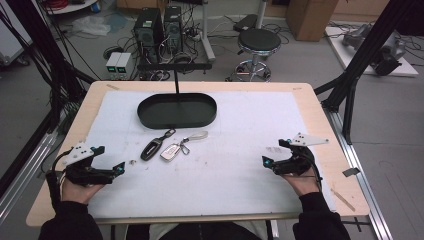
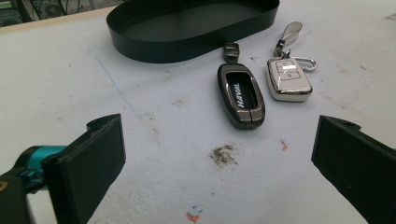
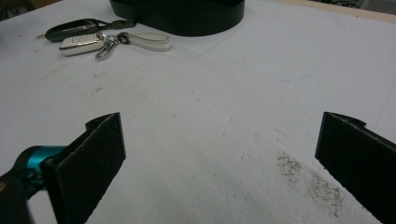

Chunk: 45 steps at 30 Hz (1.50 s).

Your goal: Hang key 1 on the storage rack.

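Surface: a wooden surface [image 1: 320, 115] covered by a white mat [image 1: 240, 140], stained with dark smudges in places.
Left tool: the left tool [image 1: 111, 159] rests at the near left edge of the mat, held in the person's left hand [image 1: 80, 187]; its jaws stand wide apart with nothing between them, as the left gripper view also shows.
Right tool: the right tool [image 1: 276, 152] rests at the near right of the mat, held in the right hand [image 1: 306, 184]; its jaws are likewise spread wide and empty.
Tray: a black oval tray [image 1: 177, 110] lies at the far middle of the mat, nothing visible inside it.
Dark key fob: a dark key fob [image 2: 241, 95] marked "HAVAL" lies flat just in front of the tray, its short strap end pointing toward the tray.
Silver key fob: a silver key fob [image 2: 288, 80] lies just beside the dark one, not touching it, with a clip and a pale loop strap [image 2: 293, 30] reaching toward the tray.
Position of the fobs: between the two tools, nearer the left one, well apart from both.
Behind the surface: a stool [image 1: 257, 42], computer towers [image 1: 159, 25] and cables on the floor.
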Motion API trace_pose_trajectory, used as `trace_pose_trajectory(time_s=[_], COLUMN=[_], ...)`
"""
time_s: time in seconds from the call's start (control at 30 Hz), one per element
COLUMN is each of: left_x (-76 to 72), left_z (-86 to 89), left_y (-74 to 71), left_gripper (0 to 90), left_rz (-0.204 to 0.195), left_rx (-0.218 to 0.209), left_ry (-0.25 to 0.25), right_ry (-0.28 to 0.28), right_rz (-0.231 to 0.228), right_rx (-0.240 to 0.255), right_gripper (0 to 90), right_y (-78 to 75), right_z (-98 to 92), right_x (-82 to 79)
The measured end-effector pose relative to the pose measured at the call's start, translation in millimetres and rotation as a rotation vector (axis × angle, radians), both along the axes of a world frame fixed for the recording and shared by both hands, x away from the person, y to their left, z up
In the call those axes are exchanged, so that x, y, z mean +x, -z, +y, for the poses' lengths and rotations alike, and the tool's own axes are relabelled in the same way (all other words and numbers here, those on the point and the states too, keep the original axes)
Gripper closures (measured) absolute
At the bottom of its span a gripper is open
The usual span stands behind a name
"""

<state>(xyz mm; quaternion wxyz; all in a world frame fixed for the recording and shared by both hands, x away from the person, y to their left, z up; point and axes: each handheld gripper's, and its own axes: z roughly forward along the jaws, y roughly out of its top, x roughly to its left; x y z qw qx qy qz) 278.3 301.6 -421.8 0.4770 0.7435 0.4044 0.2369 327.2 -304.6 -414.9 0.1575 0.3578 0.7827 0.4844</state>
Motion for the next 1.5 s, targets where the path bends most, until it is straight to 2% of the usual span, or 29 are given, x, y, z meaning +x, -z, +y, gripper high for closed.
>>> trace_pose_trajectory(time_s=[0.03,0.3,0.43,0.8,1.1,1.33,1.37,1.5], left_x=[0.3,1.3,2.3,8.3,22.2,40.1,44.2,53.5], left_z=[-0.3,-1.0,-0.5,-6.9,-25.7,-44.6,-48.1,-61.8], left_y=[0.2,0.8,0.9,-2.2,-18.1,-32.0,-34.9,-41.6], left_gripper=[3.3,3.3,3.3,3.3,3.3,3.3,3.3,3.4], left_rz=[0.000,0.012,0.031,0.053,0.046,0.060,0.064,0.036], left_rx=[-0.001,0.003,0.007,0.018,0.031,0.071,0.090,0.082], left_ry=[0.000,0.000,0.003,0.026,0.084,0.149,0.161,0.188], right_ry=[-0.002,0.000,0.000,0.012,0.018,0.001,-0.002,-0.006], right_rz=[0.013,0.025,0.020,0.030,0.037,0.049,0.049,0.040], right_rx=[-0.001,-0.008,-0.010,-0.017,-0.027,-0.034,-0.038,-0.048], right_gripper=[0.8,0.8,0.8,0.8,0.8,0.8,0.8,0.8], right_y=[0.5,2.6,2.9,4.8,5.2,5.2,5.5,5.2], right_z=[1.3,1.8,1.6,0.5,0.8,3.6,3.9,4.9], right_x=[-0.3,1.2,1.7,3.9,6.6,6.0,6.1,5.3])
